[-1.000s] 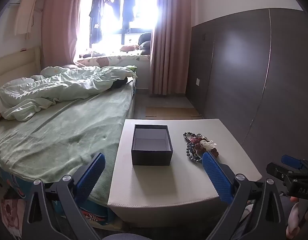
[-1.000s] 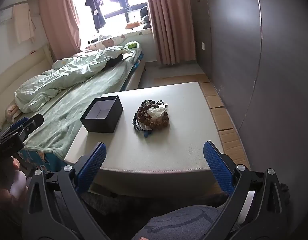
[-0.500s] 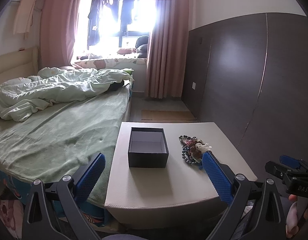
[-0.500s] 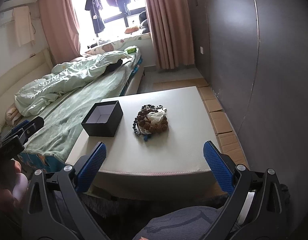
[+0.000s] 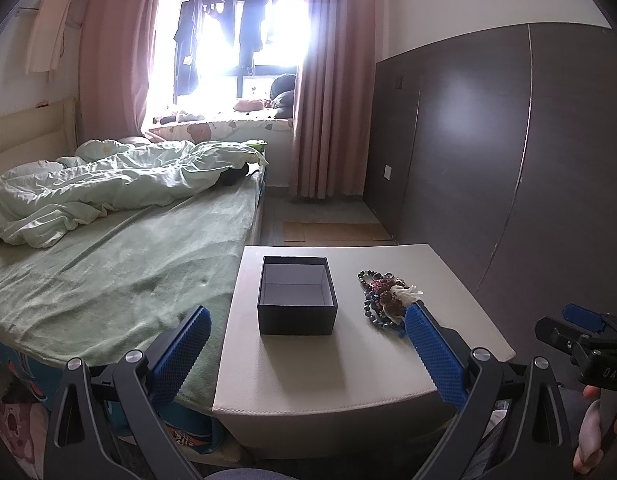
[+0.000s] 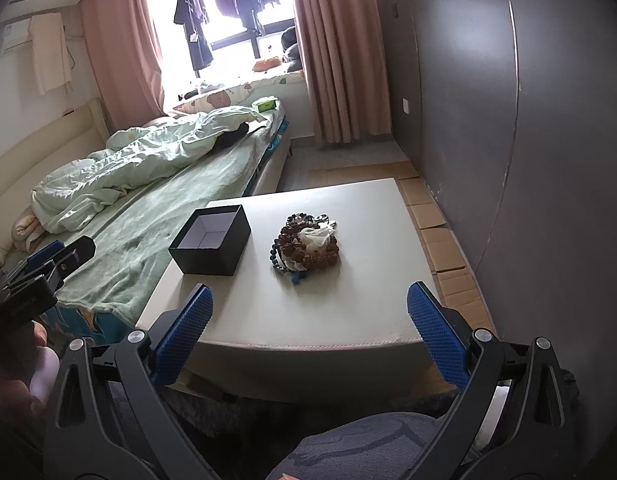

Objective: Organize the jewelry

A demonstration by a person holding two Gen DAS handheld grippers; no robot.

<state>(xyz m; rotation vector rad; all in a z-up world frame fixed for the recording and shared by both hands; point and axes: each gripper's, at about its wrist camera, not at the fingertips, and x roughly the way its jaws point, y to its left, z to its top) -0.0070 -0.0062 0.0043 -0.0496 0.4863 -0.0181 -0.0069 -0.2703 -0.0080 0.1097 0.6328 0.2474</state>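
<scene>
Count: one black box [image 5: 296, 302], open top, pale lining, nothing visible inside. One jewelry pile [image 5: 384, 295]: bead strands in brown and dark blue tangled together with a white piece on top; separate strands can't be counted. Both sit on one white table [image 5: 308, 376]. Box on the left half, pile on the right half, near each other but apart. In the right wrist view the pile [image 6: 308, 242] lies right of the box [image 6: 212, 240], roughly mid-table [image 6: 348, 320].

Two grippers. Left gripper [image 5: 308, 354]: blue pads spread wide, holding nothing, hovering over the near edge of the table, box straight ahead between the fingers. Its right fingertip [image 5: 418, 320] overlaps the near edge of the pile in view; contact can't be judged. Right gripper [image 6: 308, 330]: pads also spread wide, holding nothing, over the near table edge, pile ahead and unobstructed.

Surroundings: bed [image 5: 108, 272] with green sheet and rumpled duvet flush against the table's left side; dark wall panels [image 5: 488, 152] on the right; pink curtains [image 5: 332, 92] and bright window with hanging clothes at the far end; flat cardboard [image 6: 440, 236] on the floor right of the table.
</scene>
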